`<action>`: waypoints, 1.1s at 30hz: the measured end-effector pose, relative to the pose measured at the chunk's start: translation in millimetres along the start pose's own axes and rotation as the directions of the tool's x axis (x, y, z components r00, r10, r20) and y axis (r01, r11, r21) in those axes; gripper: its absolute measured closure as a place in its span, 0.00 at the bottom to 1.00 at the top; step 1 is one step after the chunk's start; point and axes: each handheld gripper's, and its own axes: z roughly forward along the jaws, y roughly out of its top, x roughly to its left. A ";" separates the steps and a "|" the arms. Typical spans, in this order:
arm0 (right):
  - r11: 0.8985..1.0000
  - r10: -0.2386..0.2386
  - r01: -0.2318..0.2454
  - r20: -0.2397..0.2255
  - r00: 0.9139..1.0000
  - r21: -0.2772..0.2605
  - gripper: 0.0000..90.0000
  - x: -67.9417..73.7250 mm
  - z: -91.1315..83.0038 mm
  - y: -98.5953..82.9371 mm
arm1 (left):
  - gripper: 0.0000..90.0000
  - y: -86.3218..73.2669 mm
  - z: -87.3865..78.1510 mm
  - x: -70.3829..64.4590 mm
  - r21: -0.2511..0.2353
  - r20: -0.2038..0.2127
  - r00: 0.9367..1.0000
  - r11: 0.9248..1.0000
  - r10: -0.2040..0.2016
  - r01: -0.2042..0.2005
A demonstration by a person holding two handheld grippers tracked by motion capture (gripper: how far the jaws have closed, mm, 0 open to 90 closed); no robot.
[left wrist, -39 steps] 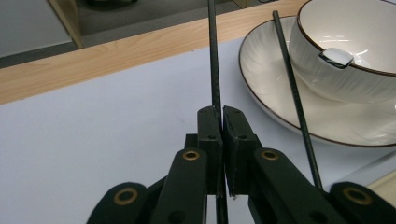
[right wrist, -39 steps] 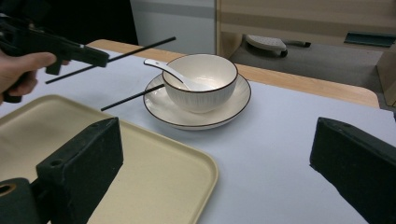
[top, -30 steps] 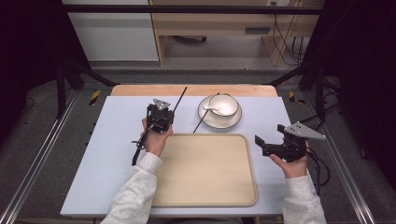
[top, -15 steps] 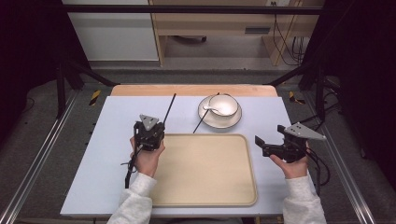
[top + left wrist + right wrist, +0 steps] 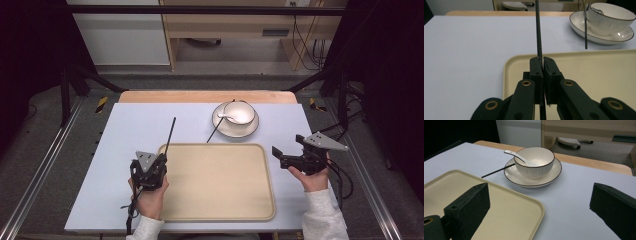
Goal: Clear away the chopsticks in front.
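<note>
My left gripper is shut on a thin black chopstick and stands at the left edge of the beige tray. The stick points away from me. In the left gripper view the jaws pinch the chopstick just over the tray's rim. A second black chopstick leans on the white plate. The plate carries a white bowl with a white spoon in it. Right of the tray, my right gripper is open and holds nothing; its jaws frame the bowl.
A pale blue mat covers the table, with a wooden strip along the far edge. Metal rails run down both sides. A cabinet and cables stand on the floor beyond the table.
My left gripper has drawn back toward me and to the left with the chopstick, from beside the plate to the tray's left edge. The right gripper has stayed put.
</note>
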 end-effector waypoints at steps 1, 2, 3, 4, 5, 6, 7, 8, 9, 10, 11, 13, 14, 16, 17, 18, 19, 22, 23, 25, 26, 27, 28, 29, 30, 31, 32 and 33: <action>1.000 0.001 -0.001 0.000 1.000 0.001 0.04 0.4 0.3 -0.1 | 0.96 -4.8 -2.1 0.5 0.004 0.000 1.000 1.000 -0.007 0.007; 1.000 0.001 -0.001 0.000 1.000 0.001 0.04 0.4 0.3 -0.1 | 0.96 -4.8 -2.1 0.5 0.004 0.000 1.000 1.000 -0.007 0.007; 1.000 0.004 -0.004 0.000 1.000 0.001 0.04 0.9 0.6 -0.2 | 0.96 -10.0 -4.4 0.8 0.009 -0.005 1.000 1.000 -0.008 0.008; 1.000 0.004 -0.004 -0.001 1.000 0.001 0.04 1.1 0.8 -0.2 | 0.96 -15.1 -6.2 1.4 0.012 -0.010 1.000 1.000 -0.020 0.020; 1.000 0.002 -0.002 -0.001 1.000 0.003 0.04 1.2 1.1 -0.4 | 0.96 -24.5 -9.1 3.3 0.021 -0.017 0.999 0.999 -0.033 0.033; 1.000 0.002 -0.002 -0.001 1.000 0.003 0.04 1.2 1.1 -0.4 | 0.96 -24.5 -9.1 3.3 0.021 -0.017 0.999 0.999 -0.033 0.033; 1.000 0.002 -0.002 -0.002 1.000 0.004 0.04 1.4 1.3 -0.5 | 0.96 -28.5 -10.1 4.1 0.027 -0.019 0.999 0.999 -0.035 0.036; 1.000 0.000 0.000 -0.003 1.000 0.004 0.04 1.6 1.6 -0.6 | 0.96 -32.0 -10.9 4.8 0.032 -0.022 0.999 0.999 -0.038 0.038; 1.000 0.000 0.000 -0.005 1.000 0.006 0.04 1.8 1.9 -0.8 | 0.96 -35.0 -11.9 5.7 0.037 -0.030 0.999 0.999 -0.036 0.037; 1.000 -0.001 0.001 -0.006 1.000 0.008 0.04 2.8 2.8 -1.2 | 0.96 -37.6 -12.8 7.0 0.041 -0.030 0.999 0.999 -0.035 0.036; 1.000 0.000 0.001 -0.005 1.000 0.010 0.04 3.1 3.0 -1.2 | 0.96 -42.1 -14.4 9.3 0.053 -0.034 0.999 0.998 -0.038 0.040; 1.000 0.003 -0.003 -0.004 1.000 0.009 0.04 3.6 3.8 -1.4 | 0.96 -44.3 -14.5 9.7 0.056 -0.035 0.999 0.998 -0.039 0.041; 1.000 0.002 -0.002 -0.003 1.000 0.011 0.04 3.6 4.2 -1.5 | 0.96 -46.4 -14.5 9.8 0.062 -0.040 0.998 0.997 -0.037 0.039; 1.000 0.000 0.000 -0.007 1.000 0.015 0.04 4.1 4.7 -1.8 | 0.96 -53.6 -14.4 9.4 0.080 -0.041 0.999 0.996 -0.034 0.037; 1.000 0.000 0.000 -0.007 1.000 0.015 0.04 4.1 4.7 -1.8 | 0.96 -53.6 -14.4 9.4 0.080 -0.041 0.999 0.996 -0.034 0.037; 1.000 -0.002 0.002 -0.007 1.000 0.015 0.04 4.3 5.6 -2.0 | 0.96 -57.6 -13.7 8.8 0.092 -0.042 0.999 0.995 -0.031 0.035; 1.000 -0.002 0.002 -0.007 1.000 0.015 0.04 4.3 5.6 -2.0 | 0.96 -57.6 -13.7 8.8 0.092 -0.042 0.999 0.995 -0.031 0.035; 1.000 -0.005 0.006 -0.008 1.000 0.020 0.04 4.6 6.1 -2.3 | 0.96 -61.7 -11.6 7.8 0.110 -0.048 0.998 0.993 -0.027 0.032; 1.000 -0.006 0.006 -0.008 1.000 0.020 0.04 4.6 6.2 -2.3 | 0.96 -62.6 -10.8 7.4 0.115 -0.049 0.998 0.993 -0.027 0.033; 1.000 -0.003 0.003 -0.006 1.000 0.019 0.04 4.7 6.2 -2.2 | 0.96 -63.8 -9.3 6.3 0.121 -0.053 0.998 0.992 -0.022 0.028; 1.000 -0.003 0.003 -0.006 1.000 0.019 0.04 4.6 6.1 -2.2 | 0.96 -64.2 -8.8 6.0 0.124 -0.051 0.998 0.992 -0.023 0.029; 1.000 -0.003 0.003 -0.006 1.000 0.019 0.04 4.7 6.1 -2.2 | 0.96 -64.4 -8.4 5.7 0.129 -0.056 0.998 0.991 -0.022 0.029; 1.000 -0.003 0.004 -0.006 1.000 0.019 0.04 4.7 6.2 -2.3 | 0.96 -64.5 -8.0 5.6 0.134 -0.057 0.998 0.991 -0.022 0.029; 1.000 -0.007 0.007 -0.007 1.000 0.021 0.04 4.5 6.3 -2.4 | 0.96 -64.7 -7.6 5.6 0.140 -0.059 0.998 0.990 -0.022 0.030; 1.000 -0.007 0.007 -0.007 1.000 0.021 0.04 4.5 6.3 -2.4 | 0.96 -65.1 -7.0 5.8 0.152 -0.061 0.998 0.988 -0.016 0.025; 1.000 -0.004 0.005 -0.006 1.000 0.021 0.04 4.7 6.6 -2.4 | 0.96 -65.6 -6.7 5.6 0.151 -0.063 0.998 0.988 -0.015 0.024; 1.000 -0.003 0.003 -0.006 1.000 0.022 0.04 4.9 6.7 -2.5 | 0.96 -65.5 -6.7 5.2 0.153 -0.066 0.998 0.988 -0.012 0.022; 1.000 -0.004 0.004 -0.006 1.000 0.023 0.04 5.1 7.0 -2.6 | 0.96 -65.2 -6.7 4.8 0.155 -0.067 0.998 0.988 -0.009 0.019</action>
